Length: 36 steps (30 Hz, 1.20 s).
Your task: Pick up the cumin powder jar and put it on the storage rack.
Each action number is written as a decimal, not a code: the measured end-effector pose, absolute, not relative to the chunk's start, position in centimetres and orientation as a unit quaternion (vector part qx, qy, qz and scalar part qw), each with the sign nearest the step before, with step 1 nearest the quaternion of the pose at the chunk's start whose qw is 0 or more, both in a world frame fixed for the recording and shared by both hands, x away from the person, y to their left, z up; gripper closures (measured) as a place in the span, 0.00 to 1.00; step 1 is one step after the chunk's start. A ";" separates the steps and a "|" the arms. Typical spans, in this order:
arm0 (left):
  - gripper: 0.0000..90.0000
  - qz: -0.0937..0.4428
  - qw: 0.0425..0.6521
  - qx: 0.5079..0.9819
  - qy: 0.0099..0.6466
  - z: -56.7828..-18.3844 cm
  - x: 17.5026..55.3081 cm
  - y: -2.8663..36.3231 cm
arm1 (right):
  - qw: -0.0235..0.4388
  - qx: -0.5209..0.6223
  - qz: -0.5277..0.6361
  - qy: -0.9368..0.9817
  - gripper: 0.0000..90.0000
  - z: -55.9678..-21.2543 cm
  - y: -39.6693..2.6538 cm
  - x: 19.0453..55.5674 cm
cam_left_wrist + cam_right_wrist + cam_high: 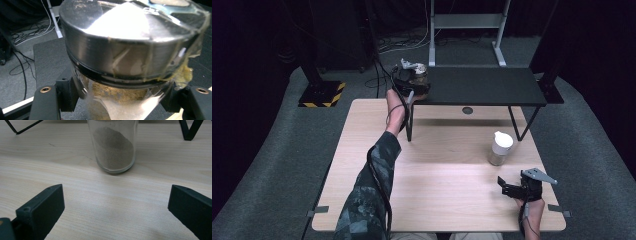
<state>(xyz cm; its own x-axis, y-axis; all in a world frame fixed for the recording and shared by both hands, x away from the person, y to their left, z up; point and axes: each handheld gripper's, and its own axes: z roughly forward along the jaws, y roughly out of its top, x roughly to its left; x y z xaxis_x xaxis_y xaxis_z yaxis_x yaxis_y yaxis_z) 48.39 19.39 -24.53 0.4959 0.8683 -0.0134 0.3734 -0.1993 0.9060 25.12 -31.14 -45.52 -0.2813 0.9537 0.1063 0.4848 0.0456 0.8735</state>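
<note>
My left gripper (117, 100) pinches a metal-lidded glass jar (125, 50) between its jaws, over the black shelf's (482, 85) left end. My right gripper (115, 207) rests spread wide; a white-capped shaker (113, 147) stands just ahead, untouched.

This looks like a lab or recording studio set up for handling trials. A pale wooden table (437, 175) stands on grey carpet (272, 165), hemmed by dark curtains. At twelve o'clock a black shelf (484, 86) stands on the tabletop, with a grey metal stand (467, 30) behind it. At eleven o'clock loose cables (392, 45) trail over the floor, and at ten o'clock sits a base marked with yellow-and-black hazard tape (323, 94).
</note>
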 end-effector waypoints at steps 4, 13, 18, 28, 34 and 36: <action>0.34 0.266 0.467 0.727 0.427 -24.6 48.4 19.3 | 0.268 0.536 0.437 0.671 0.00 -45.5 -31.2 25.1; 0.34 0.264 0.465 0.730 0.426 -24.4 48.6 19.2 | 0.269 0.535 0.438 0.671 0.00 -45.6 -31.2 25.1; 0.26 0.258 0.462 0.736 0.423 -24.2 48.5 19.5 | 0.269 0.535 0.440 0.670 0.00 -45.6 -31.3 25.0; 0.00 0.289 0.423 0.746 0.425 -23.9 44.6 19.8 | 0.273 0.535 0.439 0.668 0.00 -45.6 -31.1 24.9; 0.00 0.298 0.408 0.756 0.415 -25.7 40.8 21.2 | 0.274 0.535 0.440 0.667 0.00 -45.7 -31.1 24.9; 0.00 0.303 0.401 0.759 0.414 -26.9 39.5 21.7 | 0.273 0.535 0.438 0.668 0.00 -45.6 -31.1 24.9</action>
